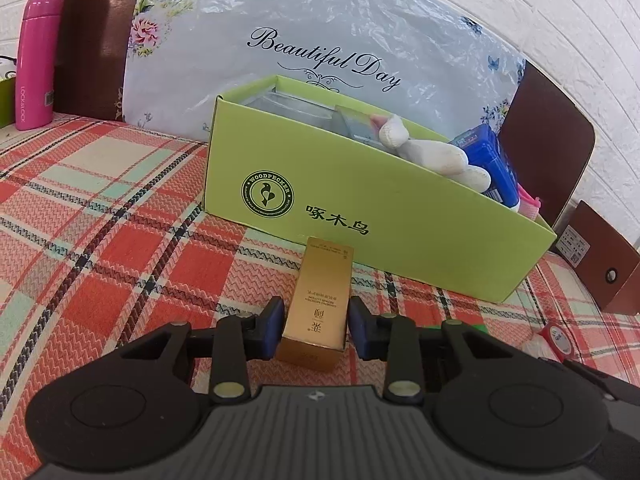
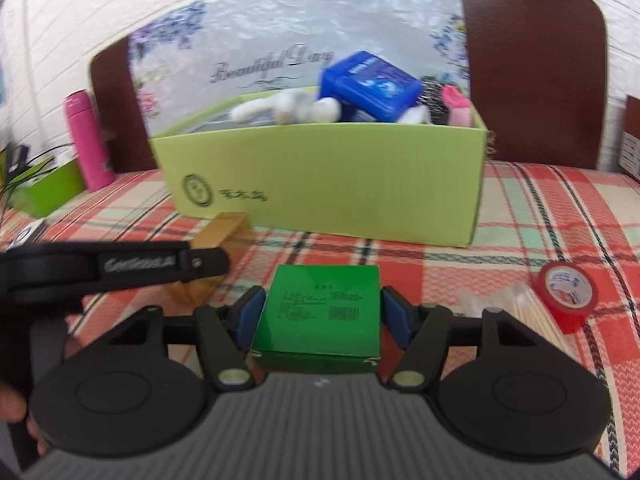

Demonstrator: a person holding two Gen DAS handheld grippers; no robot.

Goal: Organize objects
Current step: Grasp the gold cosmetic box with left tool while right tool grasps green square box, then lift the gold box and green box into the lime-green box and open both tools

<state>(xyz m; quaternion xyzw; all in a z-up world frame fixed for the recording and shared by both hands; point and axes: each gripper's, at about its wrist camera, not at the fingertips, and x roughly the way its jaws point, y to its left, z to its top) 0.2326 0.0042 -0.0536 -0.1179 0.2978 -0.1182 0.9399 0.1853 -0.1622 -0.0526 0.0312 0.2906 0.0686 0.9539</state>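
Your left gripper (image 1: 316, 322) brackets the slim gold cardboard carton (image 1: 319, 304) lying on the red plaid bedcover (image 1: 100, 248); the blue pads stand just beside its two long sides, but whether they press on it or are merely close cannot be told from the left wrist view. Your right gripper (image 2: 322, 316) straddles the flat green cardboard box (image 2: 320, 316) in the same manner, pads near both edges, contact likewise not determinable. Directly ahead of both grippers sits the open lime-green cardboard storage box (image 1: 400, 216), already holding a white knitted glove (image 1: 432, 152), a blue plastic case (image 2: 370, 84), a pink item at its far right end and a clear sheet or container at the back. I judge the task to be partly done: several items are stowed, and two are at the point of pick-up. Still outside the box, to the right of your right gripper, lie a red roll of tape (image 2: 566, 292) and a clear packet of wooden sticks (image 2: 516, 308). A pink insulated bottle (image 1: 36, 60) stands far left by the headboard.
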